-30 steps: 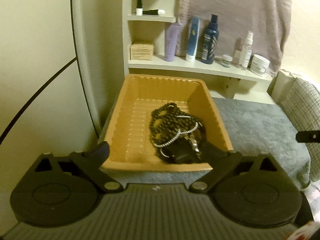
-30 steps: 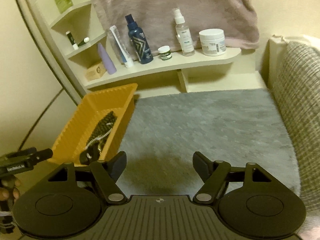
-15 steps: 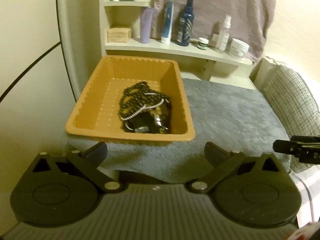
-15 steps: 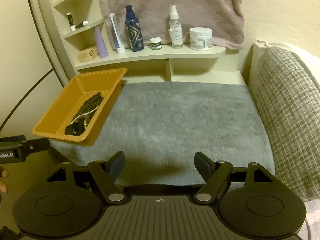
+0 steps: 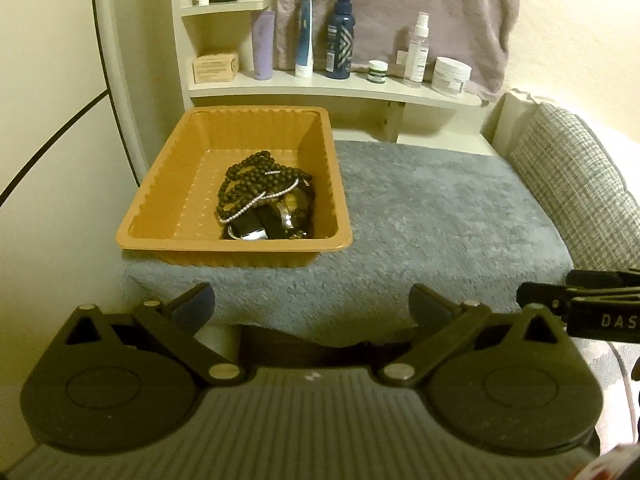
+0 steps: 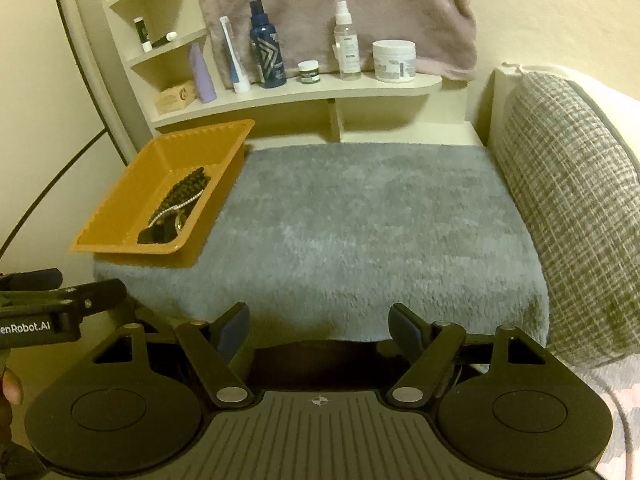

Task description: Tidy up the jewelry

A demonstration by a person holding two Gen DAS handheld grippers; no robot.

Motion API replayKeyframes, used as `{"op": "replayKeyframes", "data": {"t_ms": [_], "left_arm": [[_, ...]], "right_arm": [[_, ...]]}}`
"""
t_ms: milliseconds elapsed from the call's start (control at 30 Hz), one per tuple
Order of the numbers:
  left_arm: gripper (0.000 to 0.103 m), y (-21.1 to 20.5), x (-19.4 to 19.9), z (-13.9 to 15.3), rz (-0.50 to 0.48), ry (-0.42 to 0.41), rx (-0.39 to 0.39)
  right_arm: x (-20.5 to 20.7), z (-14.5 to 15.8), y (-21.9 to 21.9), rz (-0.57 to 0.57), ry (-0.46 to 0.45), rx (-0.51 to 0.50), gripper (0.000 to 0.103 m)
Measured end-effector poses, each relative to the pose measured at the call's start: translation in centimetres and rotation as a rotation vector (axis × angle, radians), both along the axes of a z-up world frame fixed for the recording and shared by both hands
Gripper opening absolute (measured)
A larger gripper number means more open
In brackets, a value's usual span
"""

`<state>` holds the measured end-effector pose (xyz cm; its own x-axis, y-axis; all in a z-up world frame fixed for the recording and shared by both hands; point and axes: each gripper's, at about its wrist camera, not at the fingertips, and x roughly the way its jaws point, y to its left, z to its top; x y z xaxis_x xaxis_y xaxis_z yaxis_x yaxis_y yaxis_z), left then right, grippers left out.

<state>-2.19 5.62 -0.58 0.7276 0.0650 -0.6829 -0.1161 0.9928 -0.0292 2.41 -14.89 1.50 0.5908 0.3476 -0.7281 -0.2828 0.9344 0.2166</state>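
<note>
A home bedroom or dressing corner — toiletry bottles (image 6: pixel 267 52) on a shelf (image 6: pixel 304 92), cushion (image 6: pixel 568 200) beside.

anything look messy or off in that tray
Yes: the jewelry lies in one tangled heap in the tray's near right corner, a pale chain wound through the dark beads. The tray's near edge also overhangs the grey mat.

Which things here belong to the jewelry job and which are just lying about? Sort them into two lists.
Belongs to the job:
orange tray
black bead necklace
silver chain
dark pieces under the beads, too jumbled to name

Just lying about:
dark blue bottle
clear spray bottle
white jar
purple tube
cardboard box
checked cushion
</note>
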Motion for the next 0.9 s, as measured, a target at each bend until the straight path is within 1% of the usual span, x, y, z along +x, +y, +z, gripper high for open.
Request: {"op": "replayKeyframes", "data": {"t_ms": [167,433,900], "left_arm": [[0.102,-0.6,-0.2,0.0,-0.004,-0.002,0.019],[0.102,-1.0,-0.6,0.1,-0.004,-0.016,0.029],[0.102,-1.0,-1.2,0.5,-0.004,-0.039,0.032]], "right_arm": [[-0.1,0.3,-0.4,-0.015,-0.016,0.006,0.076],[-0.8,0.7,-0.3,-0.019,-0.035,0.017,0.076],[-1.0,1.0,0.1,0.010,-0.047,0.021,0.076]]}}
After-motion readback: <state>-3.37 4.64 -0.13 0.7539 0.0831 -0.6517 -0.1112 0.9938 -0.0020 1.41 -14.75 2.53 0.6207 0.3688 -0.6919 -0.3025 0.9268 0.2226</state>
